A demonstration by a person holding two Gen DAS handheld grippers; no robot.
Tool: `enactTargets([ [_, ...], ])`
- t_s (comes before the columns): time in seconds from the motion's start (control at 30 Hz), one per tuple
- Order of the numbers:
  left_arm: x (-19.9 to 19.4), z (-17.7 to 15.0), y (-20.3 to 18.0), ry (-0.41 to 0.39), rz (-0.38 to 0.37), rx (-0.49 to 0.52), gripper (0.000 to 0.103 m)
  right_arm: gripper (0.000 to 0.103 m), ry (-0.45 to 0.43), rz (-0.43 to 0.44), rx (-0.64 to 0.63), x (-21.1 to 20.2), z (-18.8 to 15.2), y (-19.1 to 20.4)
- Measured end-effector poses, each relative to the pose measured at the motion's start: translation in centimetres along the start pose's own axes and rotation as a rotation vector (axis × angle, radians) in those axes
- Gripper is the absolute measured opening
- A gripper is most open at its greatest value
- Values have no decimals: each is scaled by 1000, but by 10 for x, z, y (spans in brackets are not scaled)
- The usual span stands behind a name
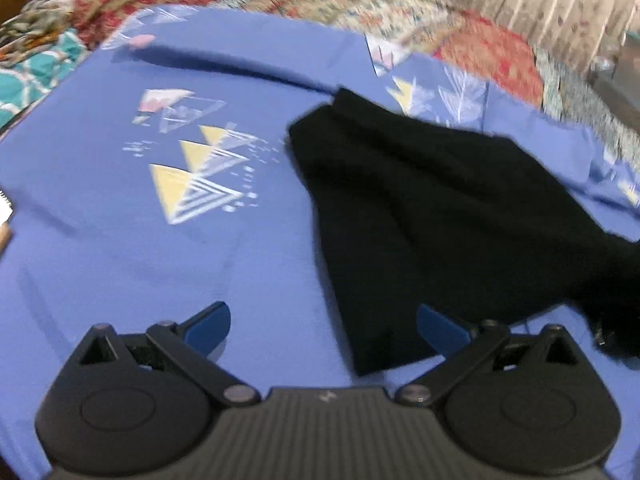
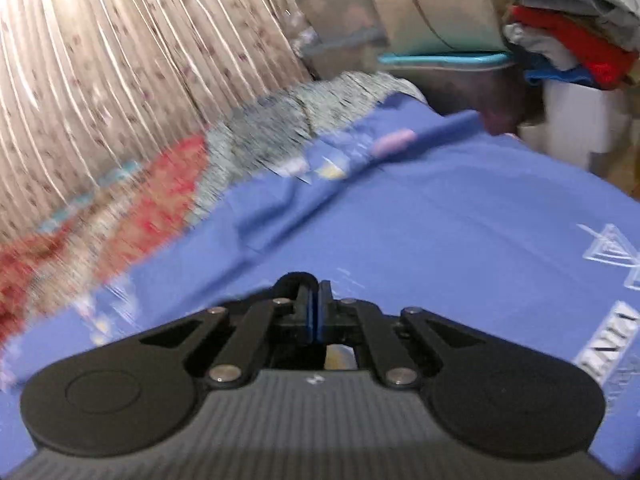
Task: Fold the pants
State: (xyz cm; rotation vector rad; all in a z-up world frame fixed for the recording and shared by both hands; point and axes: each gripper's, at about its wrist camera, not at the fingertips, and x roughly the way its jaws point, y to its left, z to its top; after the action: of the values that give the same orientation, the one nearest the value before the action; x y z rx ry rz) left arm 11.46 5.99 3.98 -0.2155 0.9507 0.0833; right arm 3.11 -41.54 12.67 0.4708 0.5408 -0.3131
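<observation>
Black pants [image 1: 420,220] lie folded on the blue bedsheet [image 1: 120,260], right of a yellow triangle print. Their near corner reaches down between my left gripper's fingers. My left gripper [image 1: 323,312] is open, hovering above the sheet; its right blue fingertip [image 1: 436,326] overlaps the pants' lower edge and the left one is over bare sheet. In the right wrist view my right gripper [image 2: 314,308] is shut, its blue pads pressed together with no cloth showing between them. It points across the blue sheet [image 2: 460,240] toward the bed's far edge. The pants are out of that view.
A red and teal patterned quilt [image 1: 480,44] borders the sheet at the back. A pleated curtain [image 2: 100,80] hangs behind the bed. Lidded plastic bins [image 2: 440,60] and a pile of folded clothes [image 2: 568,32] stand beyond the bed corner.
</observation>
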Motion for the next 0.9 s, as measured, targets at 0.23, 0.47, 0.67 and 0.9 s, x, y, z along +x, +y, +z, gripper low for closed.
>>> enactTargets([
  [0.23, 40, 5, -25, 117, -63, -48, 46, 66, -8, 37, -180, -22, -41, 9],
  [0.47, -12, 19, -42, -58, -91, 36, 10, 70, 126, 111, -587, 30, -98, 83],
  [0.67, -107, 87, -53, -354, -100, 127, 9, 15, 219, 173, -465, 32, -77, 84],
  [0.9, -176, 167, -123, -596, -124, 232, 9, 2, 124, 577, -146, -64, -4, 51],
])
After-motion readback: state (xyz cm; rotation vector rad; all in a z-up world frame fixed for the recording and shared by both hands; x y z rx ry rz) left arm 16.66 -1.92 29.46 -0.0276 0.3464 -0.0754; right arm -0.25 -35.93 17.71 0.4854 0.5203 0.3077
